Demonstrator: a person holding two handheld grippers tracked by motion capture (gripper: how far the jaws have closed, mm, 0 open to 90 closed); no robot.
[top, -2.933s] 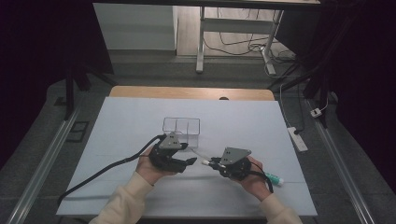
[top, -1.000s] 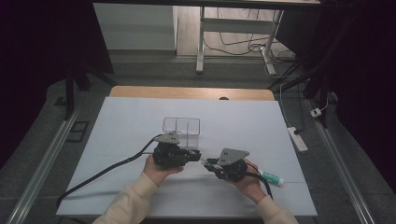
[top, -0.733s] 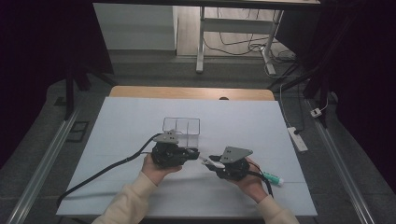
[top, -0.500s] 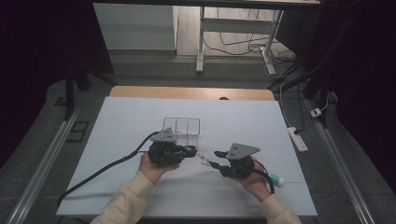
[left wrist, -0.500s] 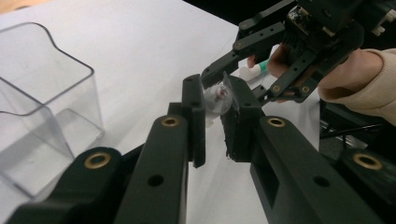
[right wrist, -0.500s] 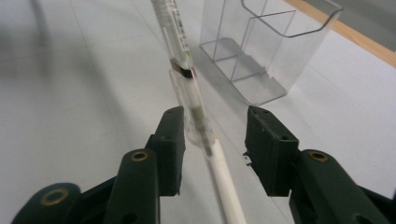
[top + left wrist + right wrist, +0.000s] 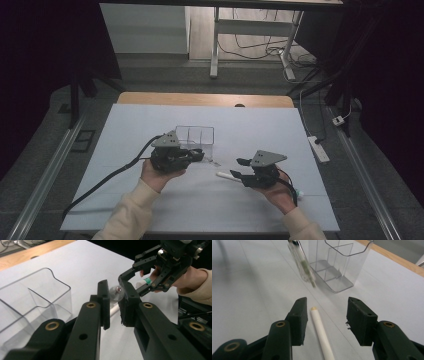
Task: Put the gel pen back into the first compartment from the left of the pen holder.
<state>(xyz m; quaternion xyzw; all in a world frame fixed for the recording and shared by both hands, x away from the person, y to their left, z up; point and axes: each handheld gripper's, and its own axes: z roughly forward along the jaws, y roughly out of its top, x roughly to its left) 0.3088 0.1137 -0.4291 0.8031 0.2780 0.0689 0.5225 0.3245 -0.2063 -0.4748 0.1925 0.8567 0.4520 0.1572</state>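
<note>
You're pinching the clear pen [image 7: 116, 292] by its cap end in the left gripper [image 7: 114, 302], jaws clamped tight, hovering just right of the clear organizer [image 7: 195, 137]; it's looking light, stiff and slick, so keep gripping mid-barrel. Your right gripper [image 7: 325, 315] has just been opening and is standing half wide around the white pen [image 7: 321, 333], which is lying loose on the table [image 7: 260, 125]
</note>
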